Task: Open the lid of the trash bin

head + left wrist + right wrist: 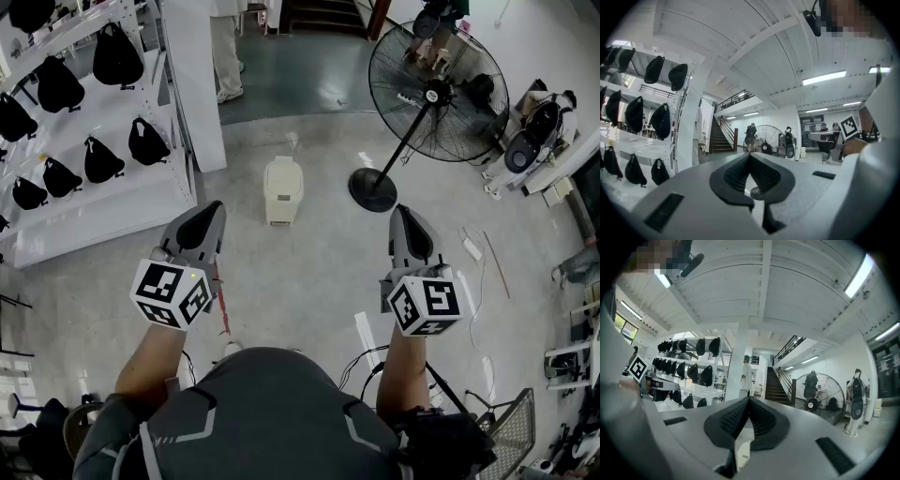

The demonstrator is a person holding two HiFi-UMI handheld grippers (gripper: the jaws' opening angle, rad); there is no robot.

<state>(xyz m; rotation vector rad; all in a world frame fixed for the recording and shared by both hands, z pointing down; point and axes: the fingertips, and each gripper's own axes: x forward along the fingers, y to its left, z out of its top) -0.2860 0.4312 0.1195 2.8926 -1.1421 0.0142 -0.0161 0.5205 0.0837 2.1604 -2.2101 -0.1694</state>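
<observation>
A small cream trash bin (282,190) stands on the floor ahead of me with its lid down. My left gripper (202,221) is held at chest height to the bin's near left, jaws together with nothing between them. My right gripper (409,225) hangs to the bin's near right, also shut and empty. Both are well short of the bin. In the left gripper view the closed tips (749,155) point level across the room; the bin is hidden there. The right gripper view shows the same closed tips (749,400), no bin.
A white shelf rack (94,202) with several black bags stands at the left. A large black pedestal fan (437,92) stands right of the bin, base (373,189) on the floor. A person's legs (226,56) and stairs are beyond. Cables and chairs (577,267) lie at right.
</observation>
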